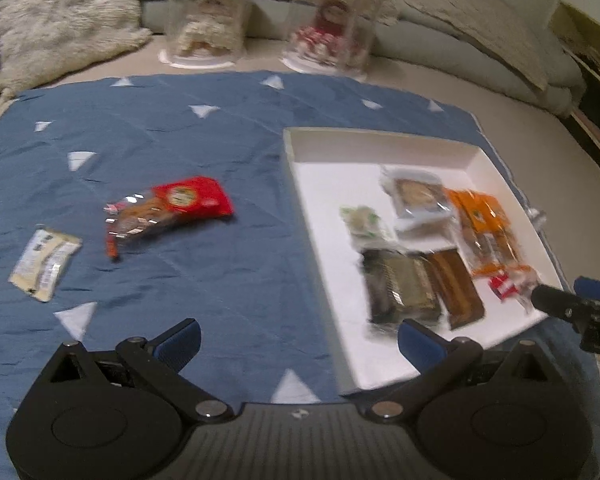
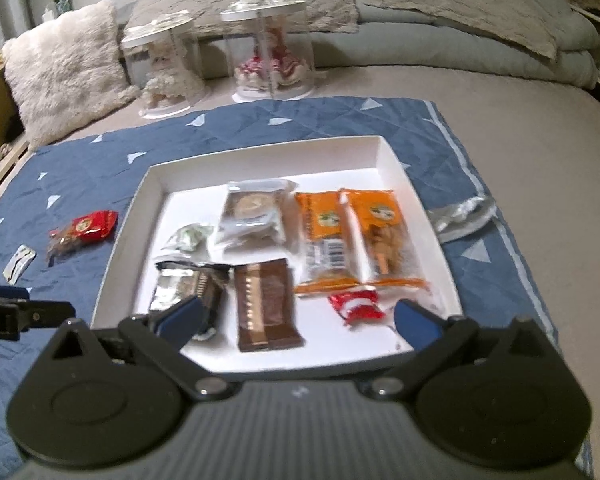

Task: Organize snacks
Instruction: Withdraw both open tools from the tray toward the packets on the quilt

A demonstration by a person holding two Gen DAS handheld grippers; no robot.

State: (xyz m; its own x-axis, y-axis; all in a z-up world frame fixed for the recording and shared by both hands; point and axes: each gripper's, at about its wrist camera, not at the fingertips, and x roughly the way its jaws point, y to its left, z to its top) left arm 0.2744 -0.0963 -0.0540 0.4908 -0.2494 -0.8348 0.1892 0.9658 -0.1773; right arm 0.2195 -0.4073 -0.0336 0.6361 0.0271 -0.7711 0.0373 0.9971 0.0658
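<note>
A white tray on a blue quilted mat holds several snack packs: two orange packs, a brown bar, a silver-dark pack, a clear cookie pack, a small green pack and a small red-white candy. The tray also shows in the left wrist view. On the mat left of the tray lie a red snack bag and a cream bar wrapper. My left gripper is open and empty over the mat near the tray's near-left corner. My right gripper is open and empty above the tray's near edge.
Two clear display domes with dolls stand beyond the mat. A fluffy pillow lies at the far left and folded bedding at the back. A silver wrapper lies on the mat right of the tray.
</note>
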